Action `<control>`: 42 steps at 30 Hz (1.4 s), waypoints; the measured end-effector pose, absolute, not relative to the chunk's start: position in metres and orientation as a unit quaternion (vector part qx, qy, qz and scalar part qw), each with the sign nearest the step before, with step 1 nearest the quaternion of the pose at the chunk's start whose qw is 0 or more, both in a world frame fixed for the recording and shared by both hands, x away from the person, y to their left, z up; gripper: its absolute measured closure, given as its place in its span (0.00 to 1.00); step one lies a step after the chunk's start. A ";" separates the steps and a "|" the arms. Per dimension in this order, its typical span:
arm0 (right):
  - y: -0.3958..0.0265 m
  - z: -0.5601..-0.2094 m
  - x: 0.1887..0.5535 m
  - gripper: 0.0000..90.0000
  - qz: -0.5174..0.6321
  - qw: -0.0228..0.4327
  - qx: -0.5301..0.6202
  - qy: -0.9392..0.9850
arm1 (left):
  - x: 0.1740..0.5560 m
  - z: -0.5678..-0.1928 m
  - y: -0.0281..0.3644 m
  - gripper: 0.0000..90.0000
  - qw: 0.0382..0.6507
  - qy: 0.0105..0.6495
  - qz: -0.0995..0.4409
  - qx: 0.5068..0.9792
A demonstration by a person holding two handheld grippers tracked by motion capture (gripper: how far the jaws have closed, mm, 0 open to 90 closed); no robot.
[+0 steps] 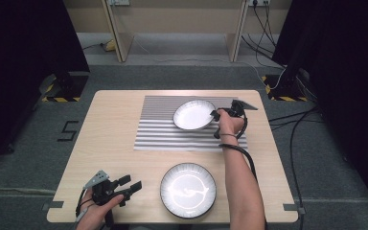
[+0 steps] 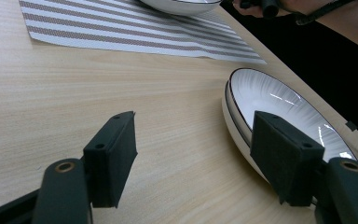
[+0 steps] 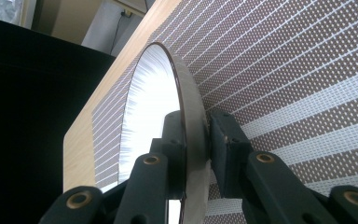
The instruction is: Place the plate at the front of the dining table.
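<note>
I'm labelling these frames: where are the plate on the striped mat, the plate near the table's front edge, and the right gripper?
plate on the striped mat (image 1: 191, 115), high view, white centre.
plate near the front edge (image 1: 188, 190), high view, centre.
right gripper (image 3: 196, 133), right gripper view, between fingertips.

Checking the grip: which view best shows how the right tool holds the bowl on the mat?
Right gripper view: its pads clamp the bowl rim. The high view shows the right tool at the rim, small; the left gripper view shows its underside.
</note>
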State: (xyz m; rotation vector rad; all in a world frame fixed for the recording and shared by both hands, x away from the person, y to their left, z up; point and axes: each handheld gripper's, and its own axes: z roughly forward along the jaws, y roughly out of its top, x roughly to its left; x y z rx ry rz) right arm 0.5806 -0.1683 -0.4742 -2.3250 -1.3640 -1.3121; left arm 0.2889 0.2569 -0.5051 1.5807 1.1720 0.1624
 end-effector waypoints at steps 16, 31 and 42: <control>-0.170 -0.486 0.580 0.87 -0.404 0.048 -0.784 -0.470 | 0.289 -0.506 0.258 0.34 0.551 0.496 0.069 0.668; -0.175 -0.477 0.573 0.66 -0.407 0.014 -0.780 -0.474 | 0.290 -0.506 0.257 0.34 0.549 0.496 0.069 0.669; -0.190 -0.466 0.556 0.63 -0.414 0.001 -0.776 -0.476 | 0.290 -0.506 0.258 0.34 0.549 0.497 0.072 0.668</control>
